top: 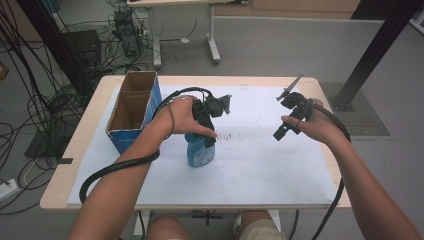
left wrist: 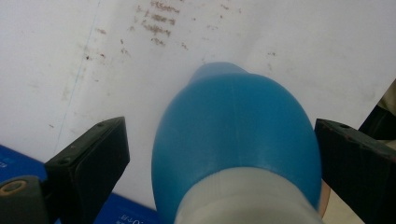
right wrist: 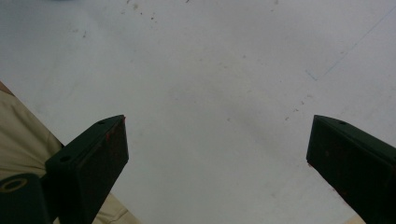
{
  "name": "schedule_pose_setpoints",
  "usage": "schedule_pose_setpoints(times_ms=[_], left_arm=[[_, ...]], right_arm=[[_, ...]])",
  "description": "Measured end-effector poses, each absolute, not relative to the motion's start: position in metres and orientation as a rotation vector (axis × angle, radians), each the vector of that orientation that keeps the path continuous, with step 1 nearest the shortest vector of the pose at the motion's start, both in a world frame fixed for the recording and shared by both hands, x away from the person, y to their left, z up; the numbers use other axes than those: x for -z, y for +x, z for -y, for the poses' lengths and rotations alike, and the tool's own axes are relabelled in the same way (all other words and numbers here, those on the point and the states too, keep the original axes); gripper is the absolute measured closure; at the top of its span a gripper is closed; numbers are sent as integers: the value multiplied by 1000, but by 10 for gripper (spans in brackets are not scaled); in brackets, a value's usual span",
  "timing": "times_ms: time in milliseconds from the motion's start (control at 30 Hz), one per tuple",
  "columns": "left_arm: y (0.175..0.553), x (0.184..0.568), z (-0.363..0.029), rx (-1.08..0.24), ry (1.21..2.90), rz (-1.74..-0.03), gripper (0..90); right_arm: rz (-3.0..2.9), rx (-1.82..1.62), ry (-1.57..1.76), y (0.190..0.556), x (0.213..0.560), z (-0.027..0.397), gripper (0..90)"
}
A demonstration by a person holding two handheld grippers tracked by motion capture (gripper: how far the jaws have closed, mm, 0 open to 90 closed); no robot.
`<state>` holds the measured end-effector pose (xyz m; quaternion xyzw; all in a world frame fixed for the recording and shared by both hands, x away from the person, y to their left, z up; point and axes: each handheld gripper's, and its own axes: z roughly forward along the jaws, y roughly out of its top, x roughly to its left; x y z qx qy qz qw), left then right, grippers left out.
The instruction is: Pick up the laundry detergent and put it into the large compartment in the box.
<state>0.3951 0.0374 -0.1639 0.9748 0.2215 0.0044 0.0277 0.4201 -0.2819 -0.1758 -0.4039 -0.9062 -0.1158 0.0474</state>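
Note:
A blue bottle (top: 200, 154) with a printed label stands upright on the white sheet (top: 260, 165), left of the table's middle. My left gripper (top: 204, 141) comes down over it from above. In the left gripper view the bottle's rounded blue body (left wrist: 238, 135) sits between the jaws of the left gripper (left wrist: 220, 129), which is open. There is a gap on the left side, and the right jaw is almost at the bottle's side. My right gripper (top: 282, 131) hovers over the sheet at the right, and in its own view the right gripper (right wrist: 219, 123) is open with nothing between its jaws.
An open cardboard box (top: 132, 107) with blue sides stands at the left edge of the sheet, close to the bottle. Faint brown marks (top: 231, 135) dot the sheet's middle. Cables, table legs and a black post lie on the floor beyond the table.

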Motion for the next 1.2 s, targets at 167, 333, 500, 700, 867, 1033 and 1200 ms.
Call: schedule_pose_setpoints(times_ms=[167, 333, 500, 700, 867, 1033, 1200], left_arm=[[395, 163, -38, -19, 3009, -676, 57], [395, 164, -38, -15, 3012, -676, 57], [395, 164, -38, -13, 3013, -674, 57], [396, 164, -38, -13, 3017, -669, 57], [395, 164, -39, -13, 3009, -675, 57], [395, 165, -39, -14, 3010, -668, 57], [395, 165, -38, -9, 3012, -667, 57]], right_arm=[[2765, 353, -1231, 420, 175, 282, 55], [2766, 355, -1229, 419, 175, 281, 55], [2766, 351, -1229, 420, 175, 281, 56], [2767, 353, -1227, 420, 175, 280, 56], [2767, 351, -1225, 420, 175, 280, 55], [2767, 352, -1226, 420, 174, 280, 55], [2765, 351, -1230, 420, 175, 281, 56]])
